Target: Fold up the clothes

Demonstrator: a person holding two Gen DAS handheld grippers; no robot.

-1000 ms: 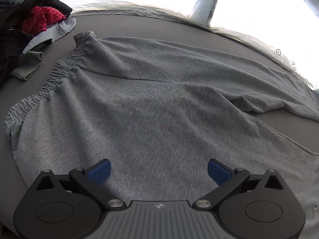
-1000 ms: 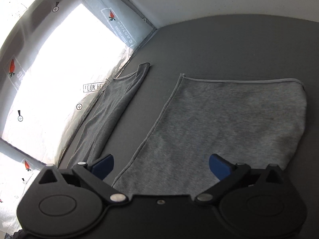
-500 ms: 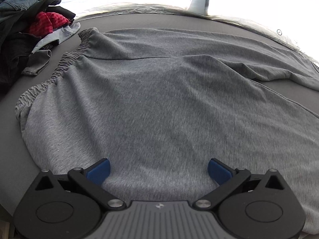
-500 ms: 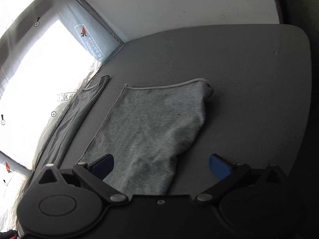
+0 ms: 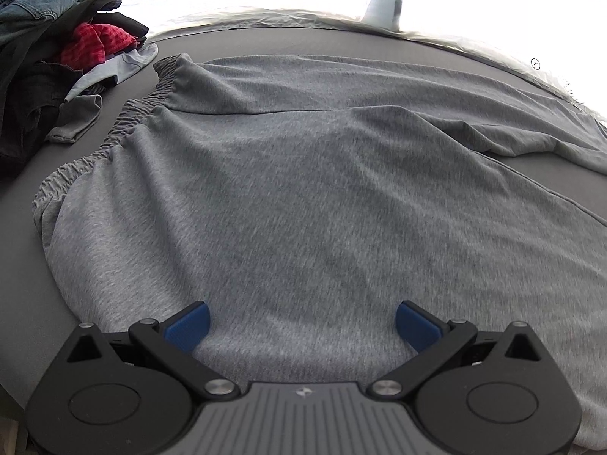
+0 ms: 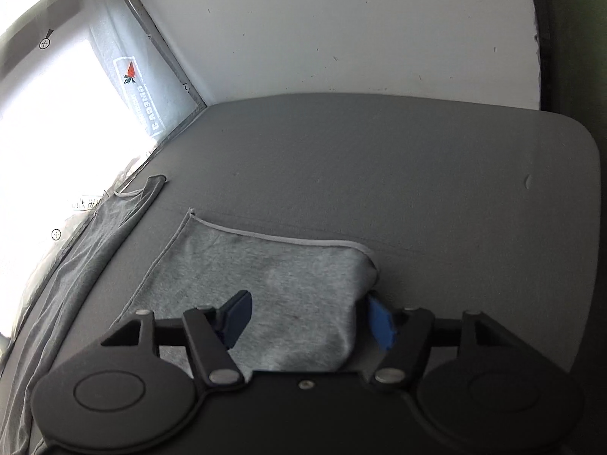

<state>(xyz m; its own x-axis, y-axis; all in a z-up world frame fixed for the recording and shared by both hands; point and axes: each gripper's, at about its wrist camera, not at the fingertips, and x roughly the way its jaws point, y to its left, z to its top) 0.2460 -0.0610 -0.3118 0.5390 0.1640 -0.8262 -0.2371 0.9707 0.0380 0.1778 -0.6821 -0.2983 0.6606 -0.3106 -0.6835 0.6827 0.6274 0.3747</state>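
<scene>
My right gripper (image 6: 309, 316) has slid over to the hem corner of the grey trousers (image 5: 303, 197), and its jaws have just been closing, half-narrowed, with the leg's folded edge between them, not yet pinched. My left gripper (image 5: 301, 322) gapes wide above the seat, the waistband ahead-left, beside a heap of clothes (image 5: 57, 49).

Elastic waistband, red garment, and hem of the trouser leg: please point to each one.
elastic waistband (image 5: 125, 121), left wrist view, gathered middle part.
red garment (image 5: 91, 41), left wrist view, its centre.
hem (image 6: 273, 238), right wrist view, stitched edge.
</scene>
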